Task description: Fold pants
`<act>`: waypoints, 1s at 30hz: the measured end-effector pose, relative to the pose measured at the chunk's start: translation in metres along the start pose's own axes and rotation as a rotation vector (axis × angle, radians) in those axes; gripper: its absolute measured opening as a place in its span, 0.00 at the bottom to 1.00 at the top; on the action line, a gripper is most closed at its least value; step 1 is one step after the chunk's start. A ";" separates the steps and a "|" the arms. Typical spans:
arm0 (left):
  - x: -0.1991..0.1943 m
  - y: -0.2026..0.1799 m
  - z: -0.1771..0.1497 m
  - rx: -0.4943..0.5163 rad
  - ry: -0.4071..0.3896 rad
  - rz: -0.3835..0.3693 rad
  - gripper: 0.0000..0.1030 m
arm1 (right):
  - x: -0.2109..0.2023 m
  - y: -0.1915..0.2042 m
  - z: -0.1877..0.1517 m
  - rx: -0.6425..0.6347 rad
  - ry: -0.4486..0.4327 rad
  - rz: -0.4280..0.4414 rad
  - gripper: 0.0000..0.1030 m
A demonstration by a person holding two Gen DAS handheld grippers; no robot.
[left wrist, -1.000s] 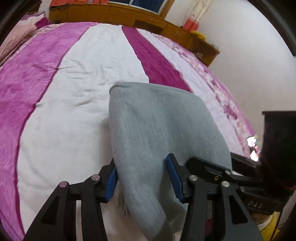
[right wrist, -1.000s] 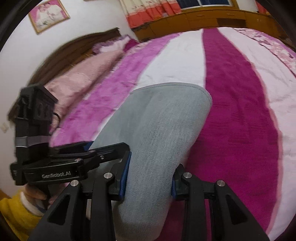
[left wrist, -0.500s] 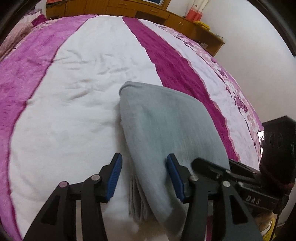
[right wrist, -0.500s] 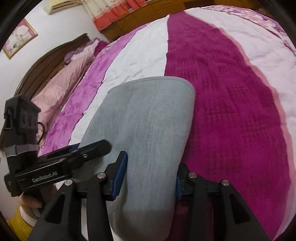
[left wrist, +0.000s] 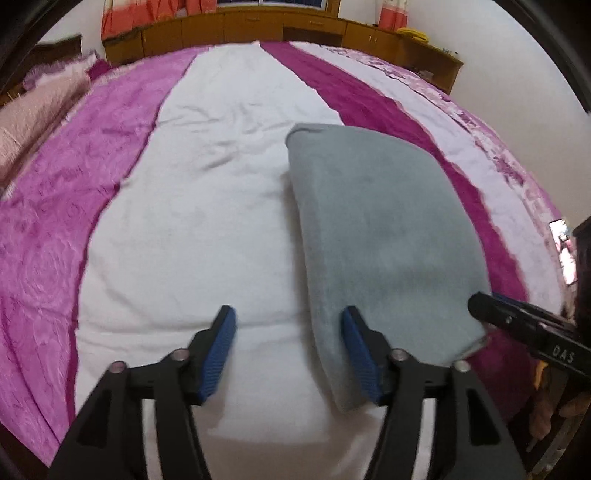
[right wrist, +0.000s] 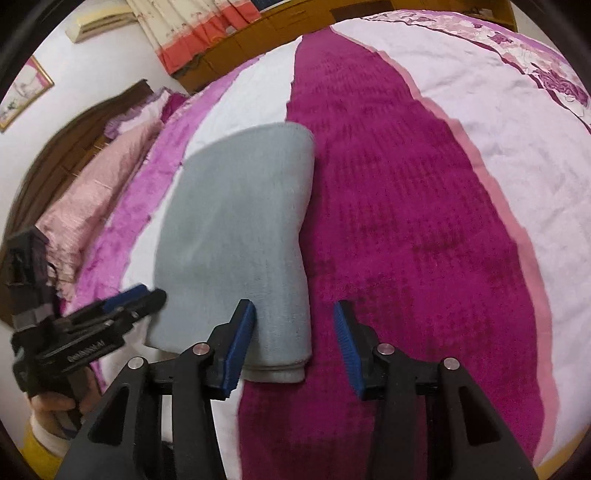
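Observation:
The grey pants (left wrist: 380,240) lie folded into a compact stack on the striped bed cover; they also show in the right wrist view (right wrist: 240,236). My left gripper (left wrist: 288,350) is open and empty, its jaws wide apart over the white stripe beside the stack's near left corner. My right gripper (right wrist: 293,341) is open and empty, its jaws apart at the stack's near right corner, the left finger over the cloth. Each gripper shows in the other's view, the right one (left wrist: 517,325) and the left one (right wrist: 122,306).
The bed cover (left wrist: 184,221) has white, pink and magenta stripes. Pink pillows (right wrist: 92,192) and a dark headboard lie to the left. Wooden cabinets (left wrist: 258,26) run along the far wall. A phone (left wrist: 563,251) lies at the bed's right edge.
Both grippers opened and let go of the pants' near edge. The stack dropped flat onto the bed. Both grippers drew apart sideways, off the cloth.

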State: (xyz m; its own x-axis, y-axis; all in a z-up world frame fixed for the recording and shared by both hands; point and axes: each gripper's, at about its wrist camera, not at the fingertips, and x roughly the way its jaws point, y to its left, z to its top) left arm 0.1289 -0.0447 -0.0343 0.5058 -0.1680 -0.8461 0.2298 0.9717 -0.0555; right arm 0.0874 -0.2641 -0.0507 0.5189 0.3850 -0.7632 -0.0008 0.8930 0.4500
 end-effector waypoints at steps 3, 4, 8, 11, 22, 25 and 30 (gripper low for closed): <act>0.001 0.003 0.001 -0.019 -0.004 0.000 0.68 | 0.006 -0.002 -0.003 -0.008 -0.023 0.009 0.43; -0.001 0.003 0.000 -0.023 -0.006 -0.001 0.68 | 0.004 -0.001 -0.003 0.000 -0.028 0.013 0.43; -0.013 0.001 -0.005 -0.038 0.001 -0.014 0.68 | -0.007 0.003 -0.007 0.007 -0.030 -0.008 0.44; -0.023 0.000 -0.012 -0.046 -0.001 -0.024 0.68 | -0.022 0.009 -0.013 -0.021 -0.052 -0.031 0.44; -0.032 -0.017 -0.050 -0.064 -0.029 0.062 0.95 | -0.050 0.022 -0.050 -0.129 -0.083 -0.216 0.73; -0.021 -0.024 -0.056 -0.057 0.012 0.070 0.95 | -0.038 0.019 -0.058 -0.151 -0.043 -0.261 0.73; -0.006 -0.033 -0.064 -0.040 0.039 0.098 0.98 | -0.024 0.016 -0.062 -0.159 0.001 -0.286 0.77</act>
State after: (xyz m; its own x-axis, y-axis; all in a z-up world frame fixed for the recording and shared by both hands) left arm 0.0655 -0.0653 -0.0614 0.4914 -0.0659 -0.8684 0.1474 0.9890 0.0084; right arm 0.0218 -0.2445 -0.0542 0.5163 0.1136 -0.8488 0.0117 0.9901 0.1396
